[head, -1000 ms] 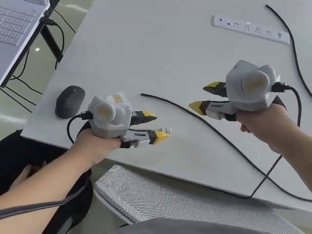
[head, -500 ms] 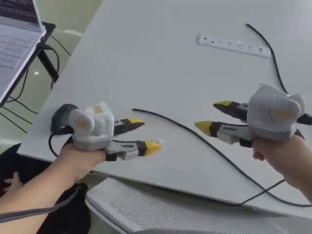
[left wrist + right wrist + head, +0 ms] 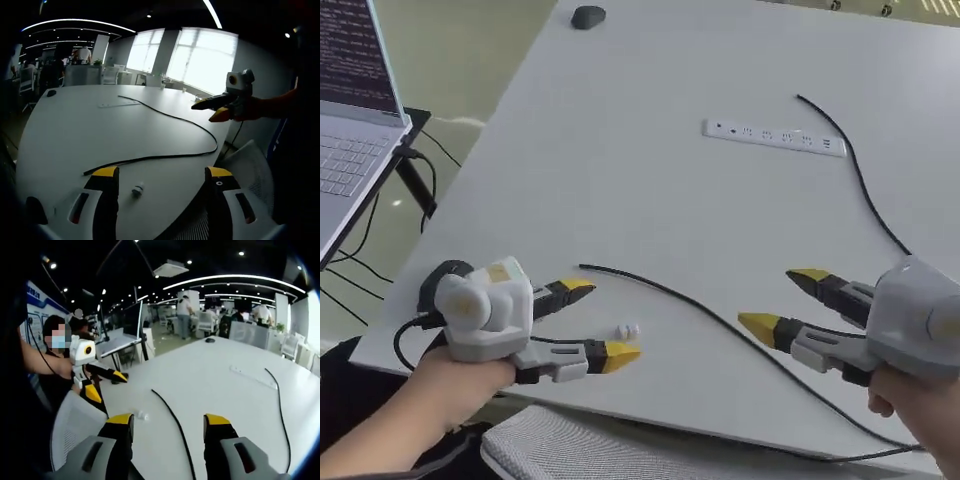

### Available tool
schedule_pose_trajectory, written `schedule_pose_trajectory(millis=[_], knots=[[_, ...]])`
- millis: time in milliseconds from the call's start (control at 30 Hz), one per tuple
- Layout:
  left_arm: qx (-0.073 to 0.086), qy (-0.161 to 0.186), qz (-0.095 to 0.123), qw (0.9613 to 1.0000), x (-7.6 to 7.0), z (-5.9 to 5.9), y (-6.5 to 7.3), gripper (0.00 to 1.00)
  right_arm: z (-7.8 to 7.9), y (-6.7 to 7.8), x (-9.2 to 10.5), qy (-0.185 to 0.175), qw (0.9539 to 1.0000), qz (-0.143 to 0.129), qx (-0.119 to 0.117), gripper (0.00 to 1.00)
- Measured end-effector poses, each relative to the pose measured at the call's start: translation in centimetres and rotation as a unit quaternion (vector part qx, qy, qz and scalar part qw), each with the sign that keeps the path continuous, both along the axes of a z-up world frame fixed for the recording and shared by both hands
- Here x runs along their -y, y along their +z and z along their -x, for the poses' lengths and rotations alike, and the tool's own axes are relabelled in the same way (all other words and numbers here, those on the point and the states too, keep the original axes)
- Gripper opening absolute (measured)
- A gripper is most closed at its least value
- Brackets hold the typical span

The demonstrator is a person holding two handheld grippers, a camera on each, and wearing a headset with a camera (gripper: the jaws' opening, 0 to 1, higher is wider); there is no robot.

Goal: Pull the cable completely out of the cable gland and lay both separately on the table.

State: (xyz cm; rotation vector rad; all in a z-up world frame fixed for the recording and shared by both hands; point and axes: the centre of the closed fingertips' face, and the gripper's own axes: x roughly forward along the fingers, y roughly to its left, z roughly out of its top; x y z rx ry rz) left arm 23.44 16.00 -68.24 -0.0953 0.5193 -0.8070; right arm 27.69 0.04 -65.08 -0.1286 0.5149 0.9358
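- The cable gland, a small white fitting, lay on the table with nothing threaded through it, in the open space between the left gripper's two jaws in the left gripper view.
- The cable, thin and black, rested flat on the table. Its free end lay at about 11 o'clock from the gland, near it but not touching, and the rest ran off toward 4 o'clock to the near table edge.
- Judged from this, the two already lay apart, so the task looked done or nearly so.
- The gland seemed light, hard and smooth. It would likely skid or roll if nudged, so a pinch across its body would suit best.
- The cable looked limp and light. It would follow a pull and drag along the table, so a hold close to the free end would give most control.
- The left gripper, at 8 o'clock in the head view, was spread wide and carried nothing, with the gland just off its lower tip.
- The right gripper, at 4 o'clock, was likewise spread wide and empty above the cable's run.
- A power strip lay well away at 1 o'clock from the gland, a mouse at the far edge at 12 o'clock, and a laptop off the table at 10 o'clock.
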Motion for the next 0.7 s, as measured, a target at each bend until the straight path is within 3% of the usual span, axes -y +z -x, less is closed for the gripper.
schedule_pose_trajectory(millis=[233, 367, 533, 700], knots=[[0.002, 0.014, -0.014, 0.9998, -0.7, 0.8, 0.4, 0.75, 2.5, -2.0, 2.2, 0.005, 0.9997, 0.018, -0.012, 0.63], [-0.007, -0.006, -0.038, 0.9993, -0.5, 1.7, -0.2, 0.8, 3.4, -2.9, 2.8, 0.016, 0.9994, 0.028, -0.015, 0.68], [0.002, 0.012, -0.041, 0.9991, -0.9, 1.3, 0.2, 0.86, 3.7, -3.3, 3.1, 0.016, 0.9995, 0.017, -0.023, 0.72], [-0.002, 0.022, -0.048, 0.9986, -1.1, 1.2, -0.3, 0.89, 4.1, -3.6, 3.4, 0.024, 0.999, 0.013, -0.036, 0.77]])
